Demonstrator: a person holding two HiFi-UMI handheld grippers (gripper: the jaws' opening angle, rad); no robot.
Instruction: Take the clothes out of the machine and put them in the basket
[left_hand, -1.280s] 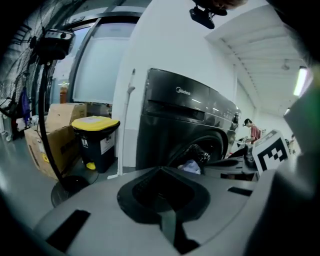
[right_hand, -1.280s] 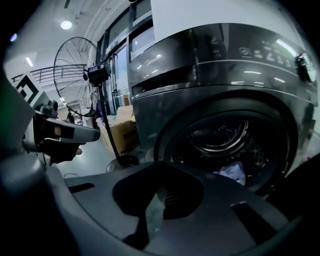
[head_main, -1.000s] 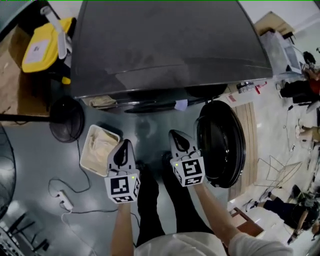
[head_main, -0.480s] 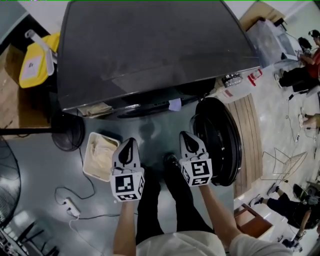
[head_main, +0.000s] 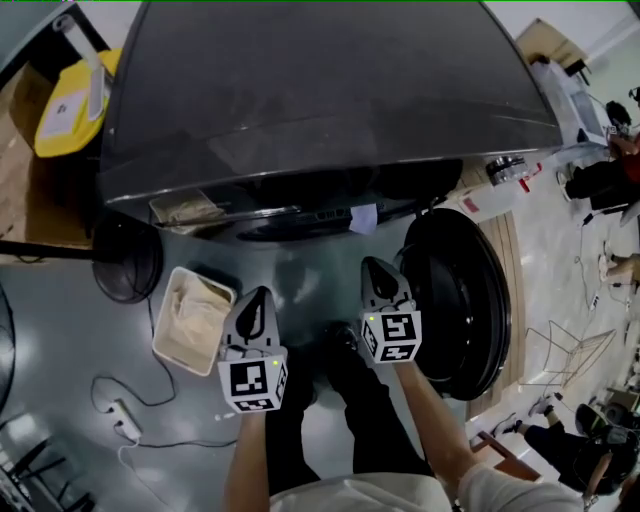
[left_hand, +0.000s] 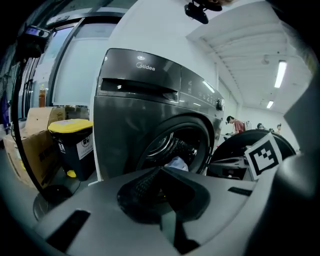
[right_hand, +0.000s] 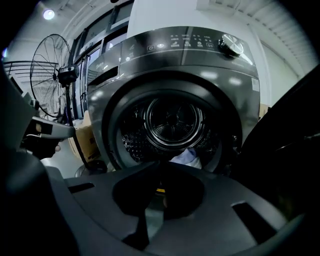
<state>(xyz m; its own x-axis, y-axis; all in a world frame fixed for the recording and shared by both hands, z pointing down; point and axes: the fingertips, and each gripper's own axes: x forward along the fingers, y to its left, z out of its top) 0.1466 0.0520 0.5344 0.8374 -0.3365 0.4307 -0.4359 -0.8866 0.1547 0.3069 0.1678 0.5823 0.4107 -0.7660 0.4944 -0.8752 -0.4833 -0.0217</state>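
- Holding the left gripper (head_main: 257, 298) clenched and empty, just right of the basket (head_main: 168, 310) on the floor.
- Holding the right gripper (head_main: 377, 270) clenched too, nothing between its jaws, beside the open door (head_main: 465, 300).
- Facing the machine (head_main: 330, 100), with pale clothes (right_hand: 187, 158) low in its drum mouth, ahead of both grippers and apart from them.
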